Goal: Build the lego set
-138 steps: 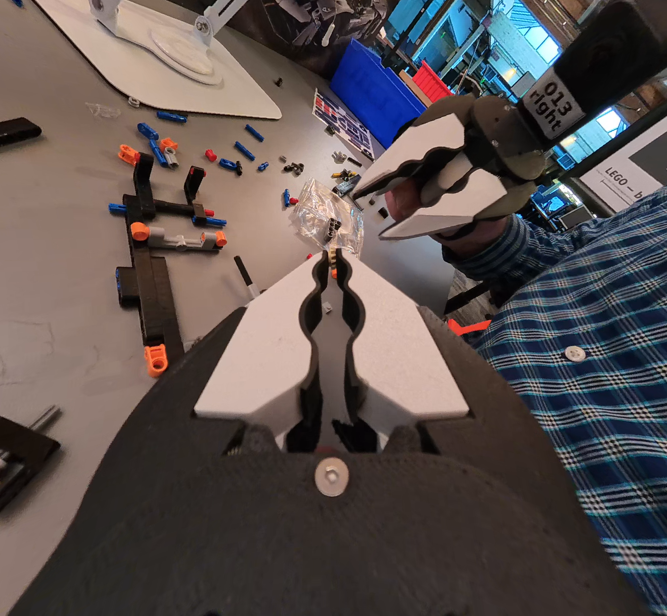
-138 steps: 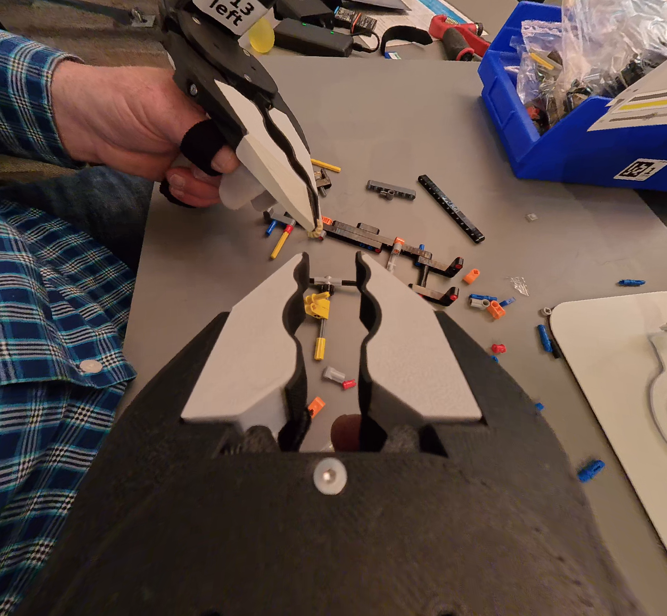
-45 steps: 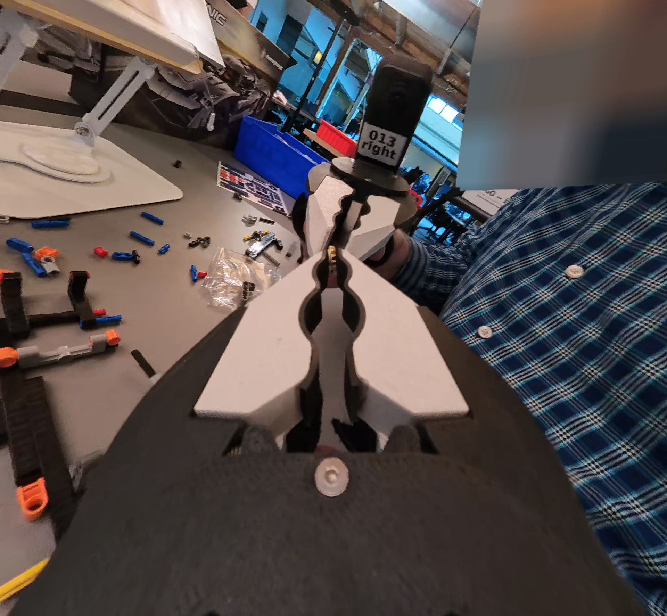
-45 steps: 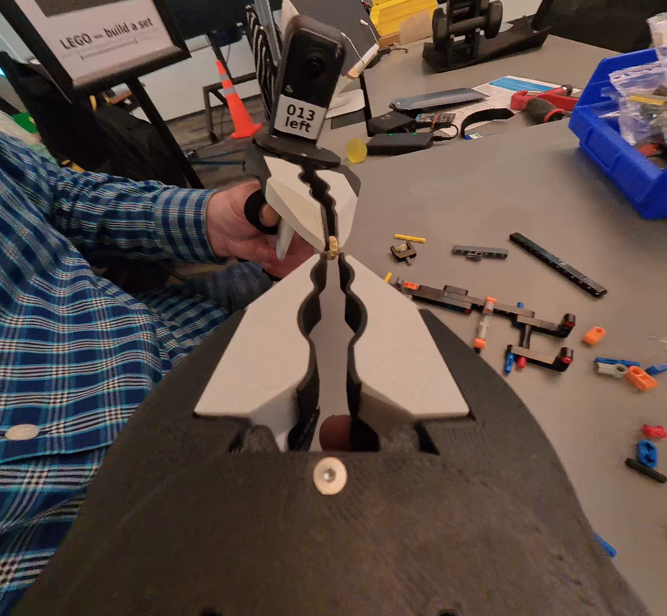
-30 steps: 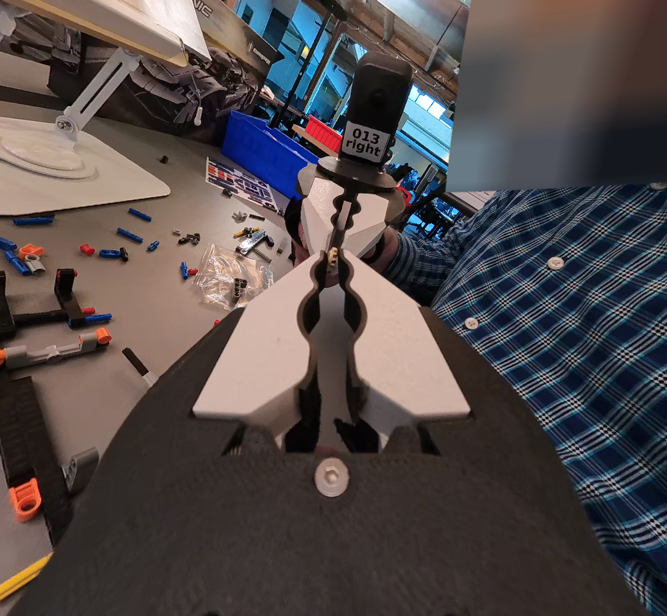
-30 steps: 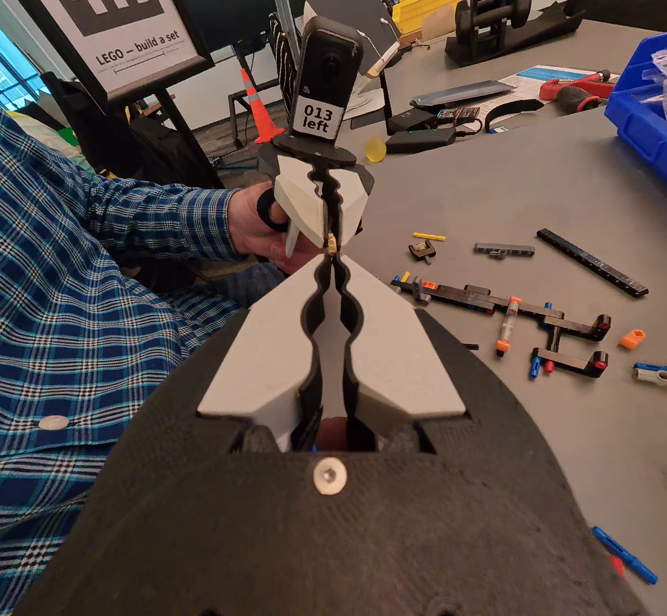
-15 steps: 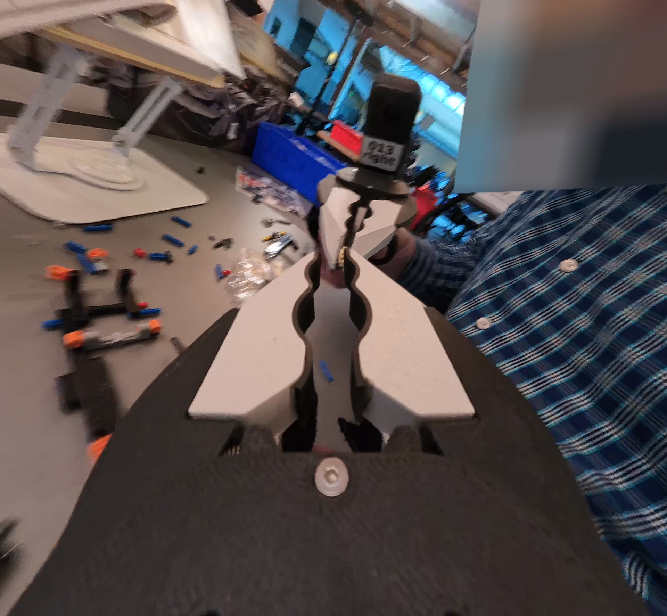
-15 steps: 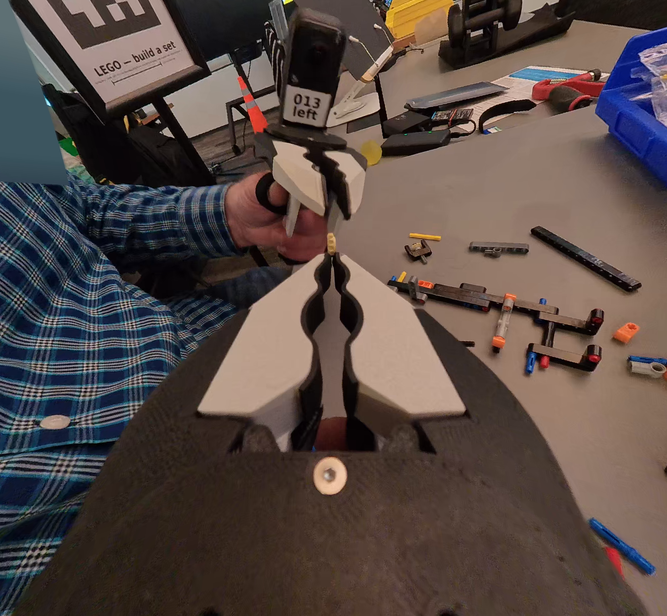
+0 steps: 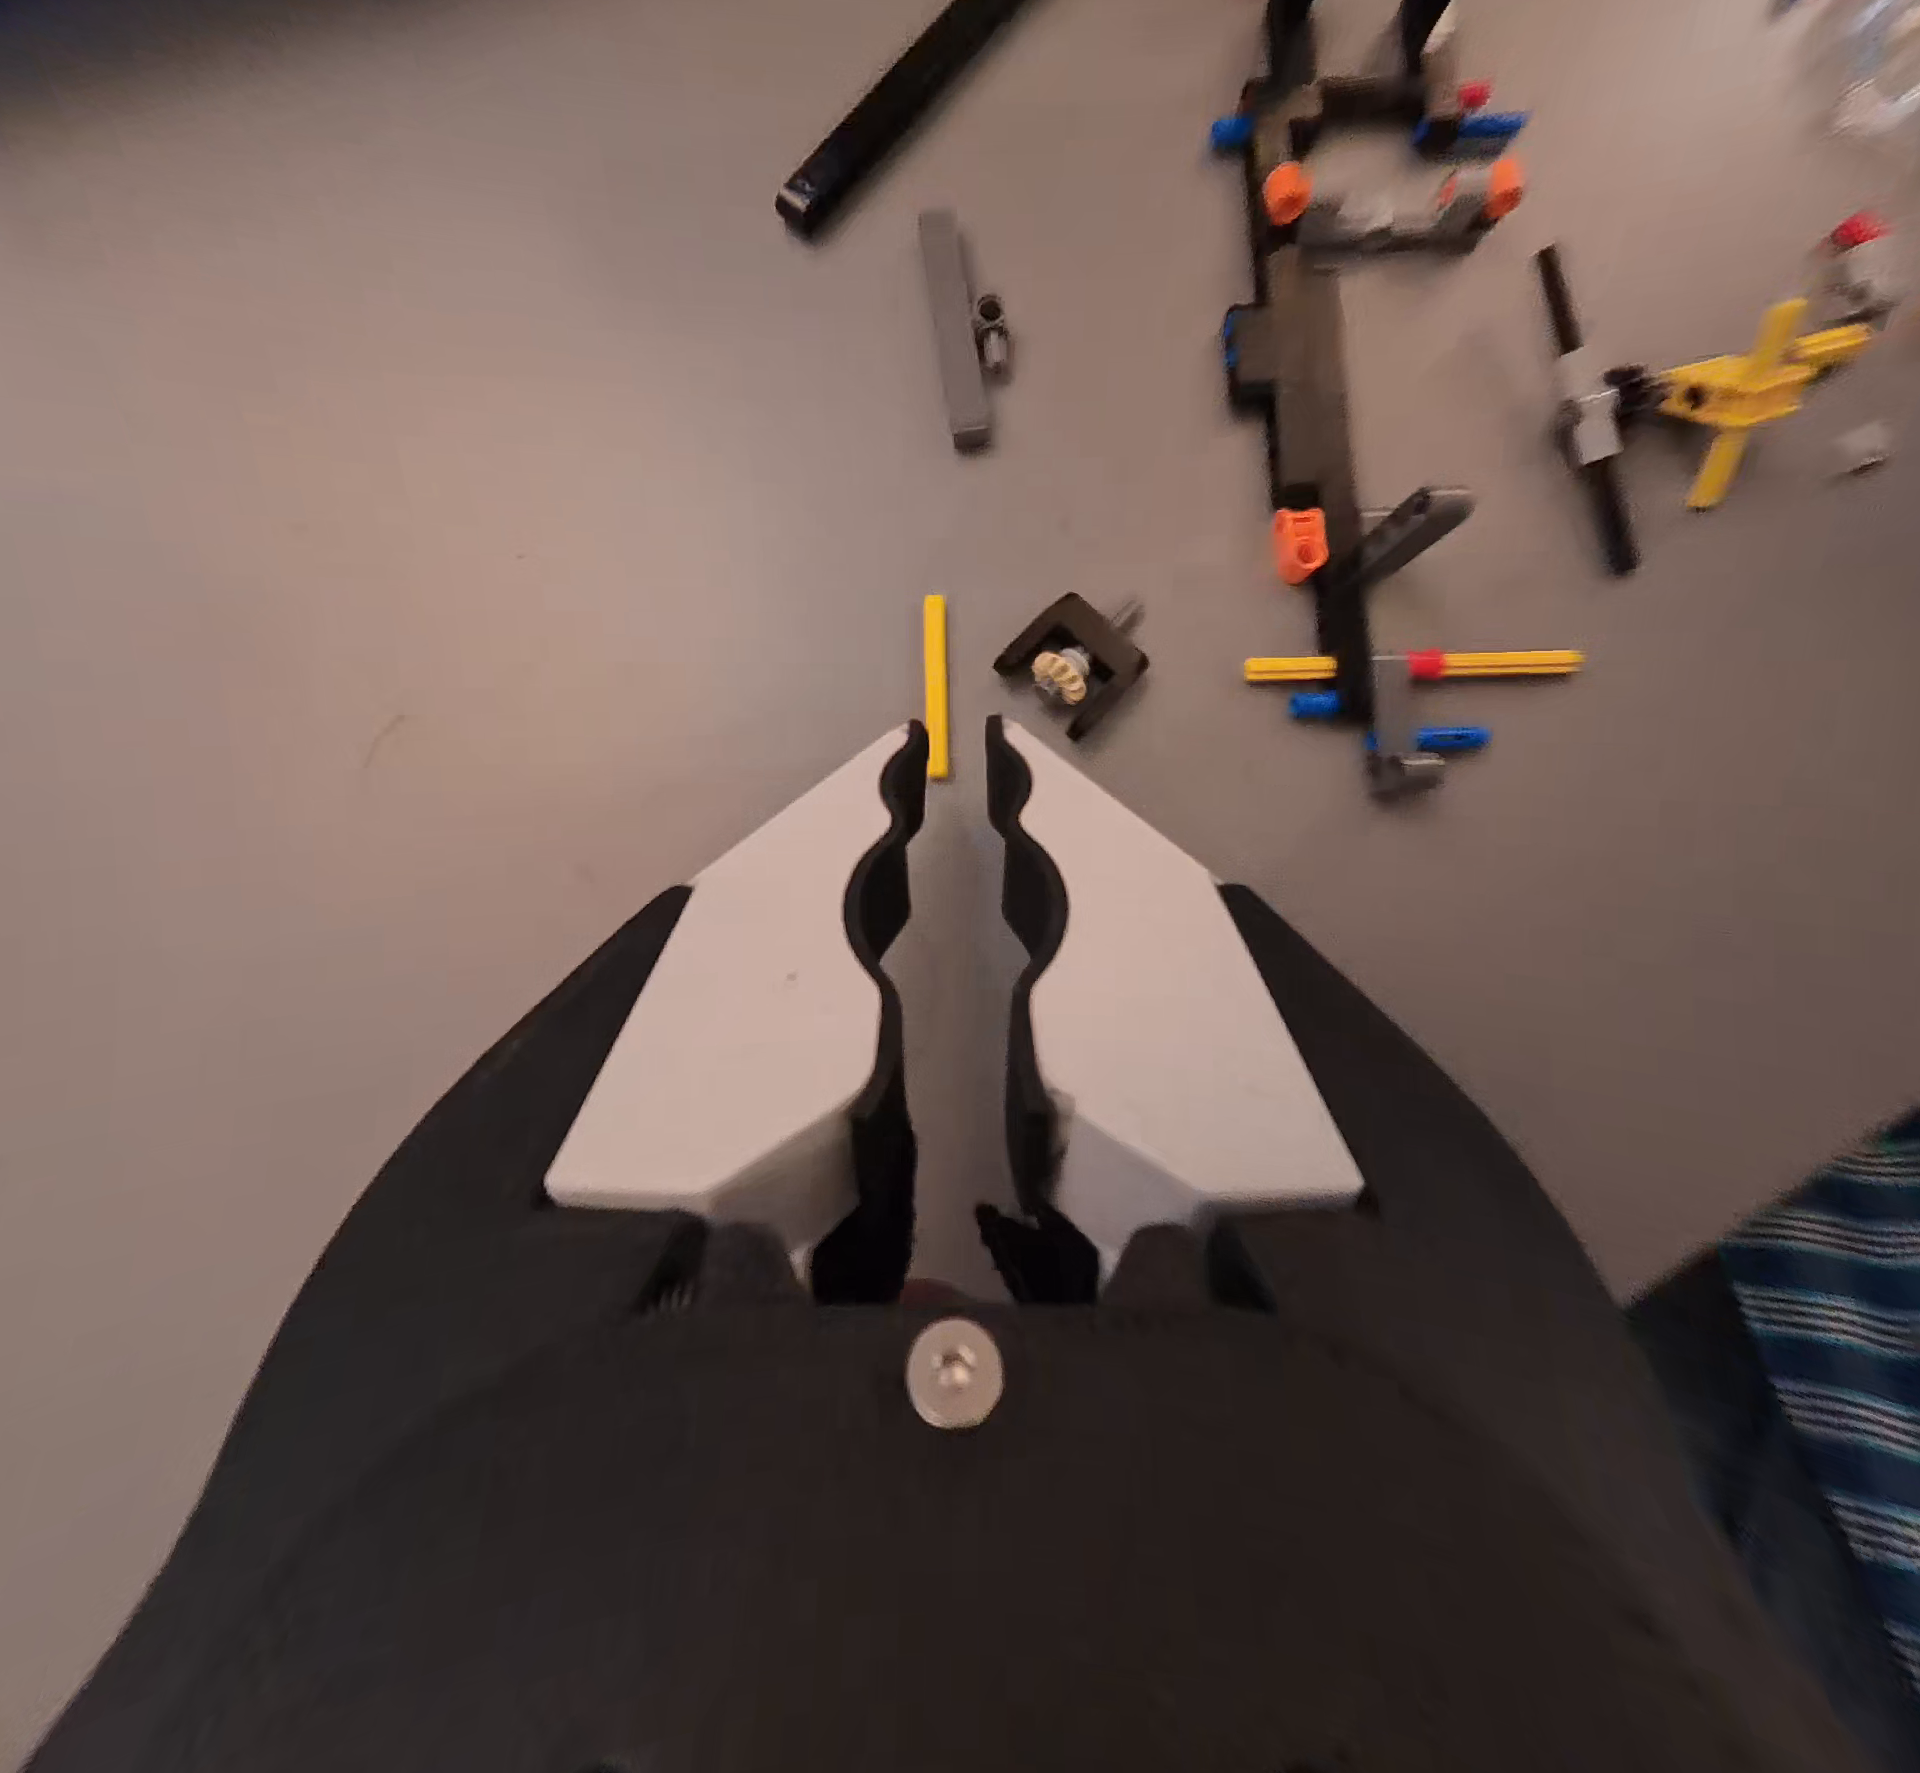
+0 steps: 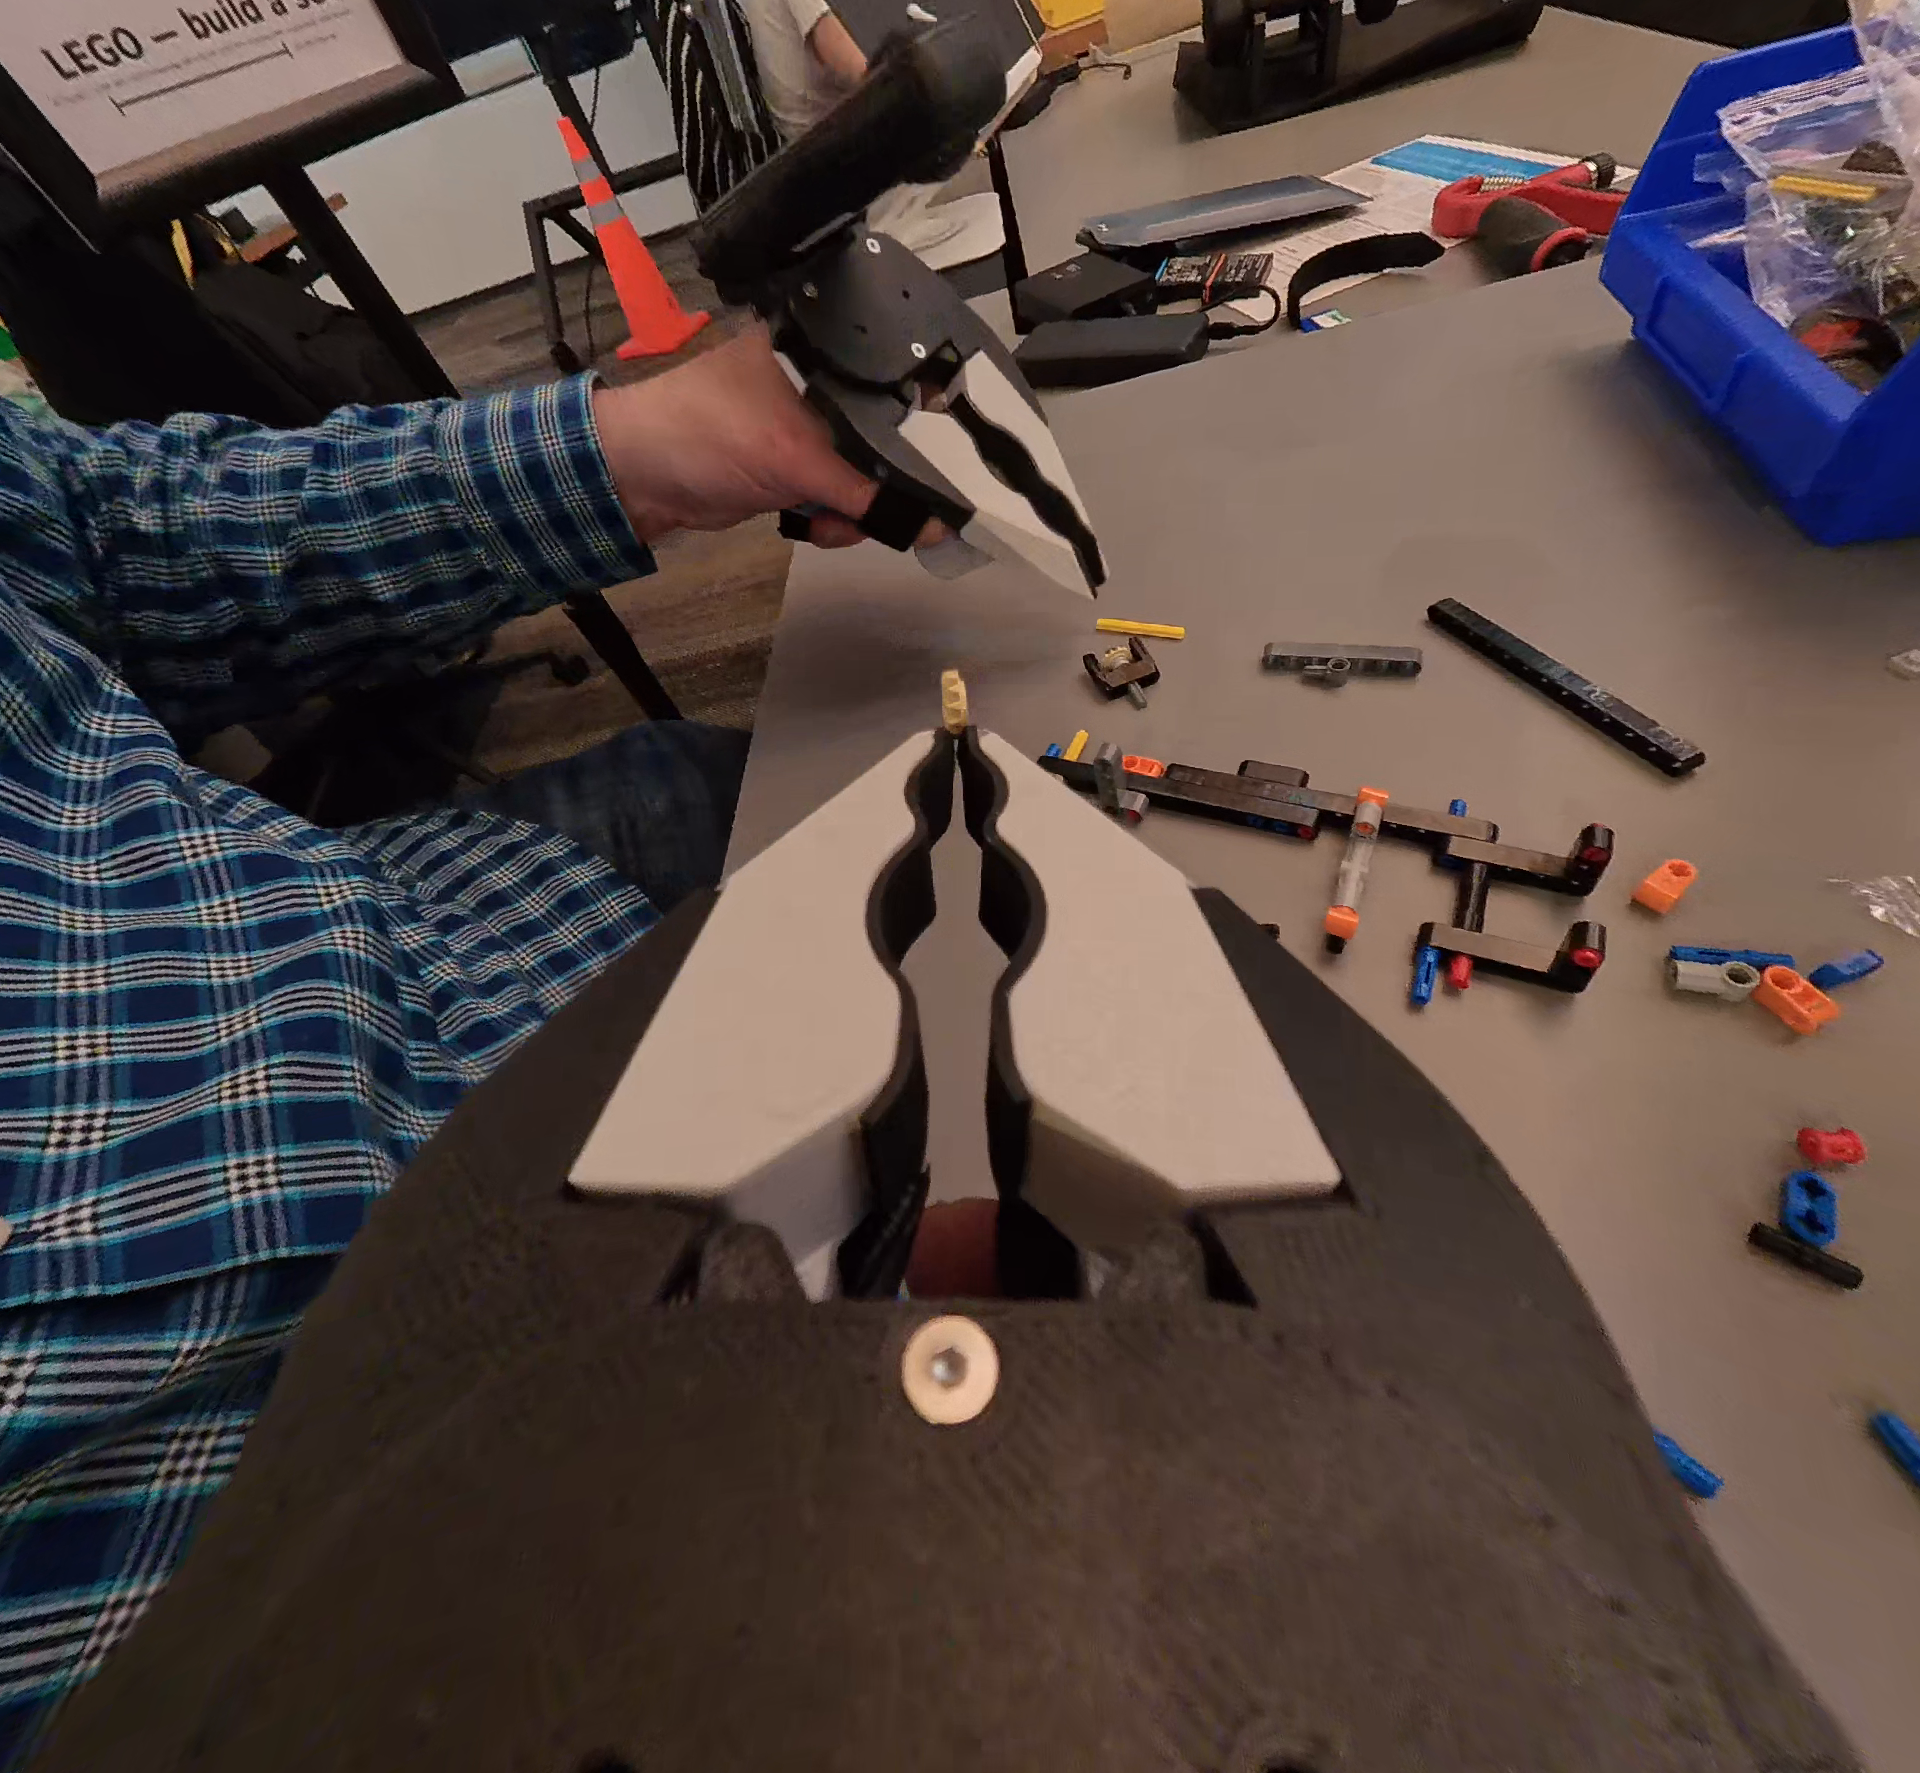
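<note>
My right gripper (image 10: pixel 956 736) is shut on a small tan gear (image 10: pixel 953 697), held in the air above the table's near edge. My left gripper (image 9: pixel 953 734) is slightly open and empty. It points down at the grey table, its tips just over the near end of a thin yellow axle (image 9: pixel 935 684). It also shows in the right wrist view (image 10: pixel 1086 575), just left of the axle (image 10: pixel 1140 628). A small black bracket holding a tan gear (image 9: pixel 1070 665) lies right of the axle. The black frame assembly (image 10: pixel 1351 819) with orange and blue pins lies further right.
A long black beam (image 10: pixel 1564 684) and a grey beam (image 10: pixel 1340 658) lie behind the assembly. A yellow cross piece on a black axle (image 9: pixel 1745 383) lies right of the frame. A blue bin (image 10: pixel 1787 373) with bags stands at the back right. Loose pins lie scattered at right. My right fingertips sit around 20 centimetres from my left ones. The long black beam (image 10: pixel 1564 684) is about 15 centimetres from my left fingertips. It is also in sight in the left wrist view (image 9: pixel 957 32).
My left gripper has let go of the tan gear, opened, and swung down to the table over the yellow axle. My right gripper keeps the gear and has hardly moved.
</note>
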Available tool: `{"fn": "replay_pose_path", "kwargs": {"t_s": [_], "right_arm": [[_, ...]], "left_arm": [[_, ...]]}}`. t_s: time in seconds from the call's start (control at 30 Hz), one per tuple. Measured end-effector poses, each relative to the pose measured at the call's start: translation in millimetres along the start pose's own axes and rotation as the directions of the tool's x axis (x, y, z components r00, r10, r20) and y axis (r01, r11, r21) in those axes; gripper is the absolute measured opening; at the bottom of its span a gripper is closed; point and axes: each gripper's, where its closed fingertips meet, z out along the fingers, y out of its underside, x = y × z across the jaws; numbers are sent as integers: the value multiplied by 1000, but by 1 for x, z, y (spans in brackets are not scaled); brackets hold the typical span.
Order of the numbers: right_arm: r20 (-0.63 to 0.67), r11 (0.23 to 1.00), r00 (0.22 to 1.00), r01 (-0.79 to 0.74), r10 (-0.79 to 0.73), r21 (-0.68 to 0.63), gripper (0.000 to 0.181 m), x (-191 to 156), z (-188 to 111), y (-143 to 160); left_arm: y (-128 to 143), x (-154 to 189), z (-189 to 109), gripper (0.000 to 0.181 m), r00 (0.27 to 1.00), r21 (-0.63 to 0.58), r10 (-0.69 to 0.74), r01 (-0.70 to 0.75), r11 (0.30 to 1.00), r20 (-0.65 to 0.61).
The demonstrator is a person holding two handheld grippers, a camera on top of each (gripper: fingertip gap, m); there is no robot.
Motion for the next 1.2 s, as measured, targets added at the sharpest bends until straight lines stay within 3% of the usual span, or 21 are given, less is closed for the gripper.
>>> {"fn": "replay_pose_path", "kwargs": {"t_s": [0.17,0.4,0.53,0.77,1.0,1.2], "right_arm": [[-8,1000,1000,7,-7,-8,0,1,1,2],[-14,1000,1000,13,-13,-12,0,3,0,3],[-19,1000,1000,13,-13,-13,0,4,0,3],[-42,999,999,28,-29,-25,0,8,-1,5],[-77,998,995,55,-58,-43,0,13,-1,6],[-125,993,987,98,-105,-66,0,19,-4,6]], "left_arm": [[12,-4,15,8,999,-71,29,-27,997,26],[6,-8,18,17,1000,-37,-1,2,999,17],[5,-8,21,3,1000,-45,-6,7,999,6],[6,-13,19,1,999,-20,-36,36,999,12],[-16,-8,-4,1,996,98,-86,87,991,-11],[-56,32,-22,1,989,222,-81,107,969,-125]]}}
